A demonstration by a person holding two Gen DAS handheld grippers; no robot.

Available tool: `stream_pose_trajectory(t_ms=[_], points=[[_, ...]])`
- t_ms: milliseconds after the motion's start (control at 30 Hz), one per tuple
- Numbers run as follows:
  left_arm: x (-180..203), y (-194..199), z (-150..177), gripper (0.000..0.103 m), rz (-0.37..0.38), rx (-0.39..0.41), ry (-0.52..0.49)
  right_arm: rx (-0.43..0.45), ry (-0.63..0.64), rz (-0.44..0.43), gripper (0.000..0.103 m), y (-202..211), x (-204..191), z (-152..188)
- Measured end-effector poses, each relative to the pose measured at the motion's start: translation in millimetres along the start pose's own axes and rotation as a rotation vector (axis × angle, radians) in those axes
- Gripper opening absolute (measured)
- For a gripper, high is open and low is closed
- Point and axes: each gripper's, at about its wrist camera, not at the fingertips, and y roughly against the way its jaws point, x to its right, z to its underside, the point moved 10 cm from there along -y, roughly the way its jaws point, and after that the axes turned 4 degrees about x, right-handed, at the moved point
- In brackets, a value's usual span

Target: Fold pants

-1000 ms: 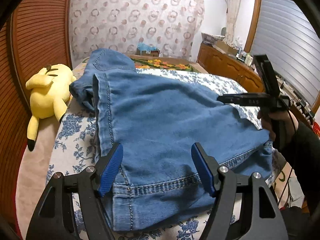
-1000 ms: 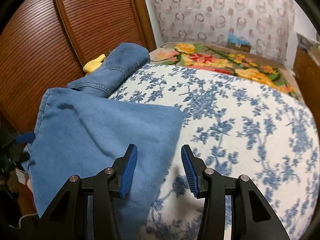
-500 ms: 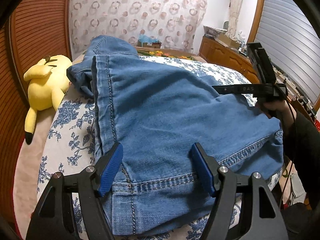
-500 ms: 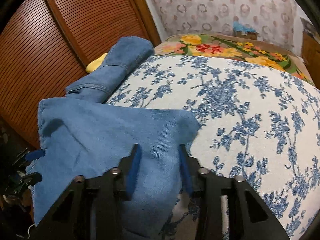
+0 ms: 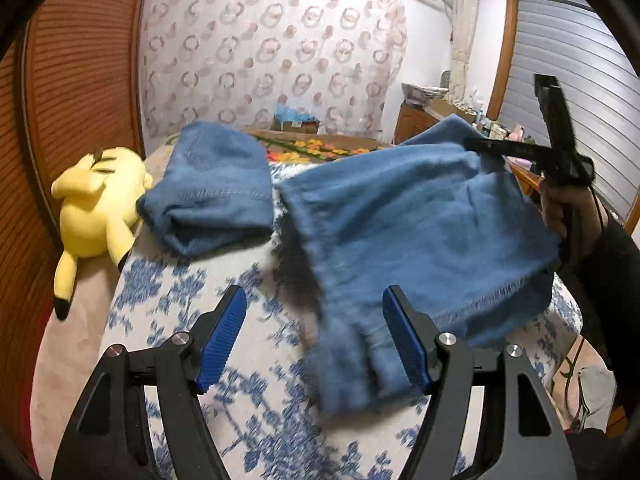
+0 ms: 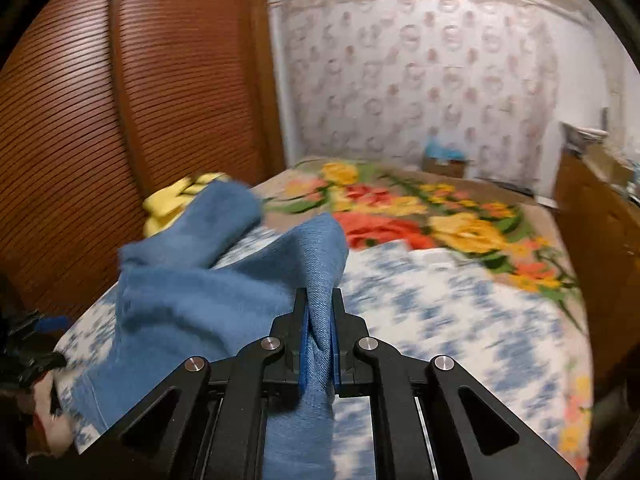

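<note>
The blue denim pants (image 5: 420, 220) hang partly lifted over the bed, and one end (image 5: 216, 192) still lies bunched near the plush toy. My right gripper (image 6: 319, 308) has its jaws closing on a fold of the denim (image 6: 192, 288), with the pads pressing on the cloth. The left wrist view shows that gripper (image 5: 480, 144) at the upper right, holding up the pants' raised corner. My left gripper (image 5: 314, 340) is open, and the blurred lower edge of the pants hangs between its fingers without being pinched.
A yellow plush toy (image 5: 96, 200) lies at the bed's left edge against the slatted wooden wardrobe (image 6: 120, 120). The bed has a blue-flowered cover (image 5: 180, 308) and a bright floral blanket (image 6: 440, 224) farther back. A wooden dresser (image 5: 416, 120) stands at the right.
My right gripper closed on the edge of the denim and rose, pulling the pants up off the bed. The waistband slid out from under my left gripper, which stayed open.
</note>
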Motion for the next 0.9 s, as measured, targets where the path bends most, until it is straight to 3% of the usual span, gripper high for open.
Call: stream_pose_trajectory(t_ms=[67, 133, 233, 300, 667, 900], points=[[7, -2, -5, 0.072, 0.012, 0.006, -0.015, -0.013, 0.018, 0.083, 0.008, -2, 30, -2], [16, -5, -9, 0.072, 0.026, 0.009, -0.033, -0.079, 0.010, 0.146, 0.010, -13, 61, 10], [30, -14, -12, 0.072, 0.046, 0.004, -0.054, -0.146, -0.029, 0.176, 0.016, -22, 93, 31], [36, -20, -12, 0.071, 0.057, -0.005, -0.063, -0.146, -0.042, 0.197, 0.023, -15, 107, 41], [76, -50, -1, 0.071, 0.117, -0.058, -0.078, -0.142, -0.053, 0.111, 0.032, 63, 84, 101], [86, -65, 10, 0.071, 0.100, -0.101, -0.097, -0.175, -0.096, 0.108, 0.032, 78, 76, 133]])
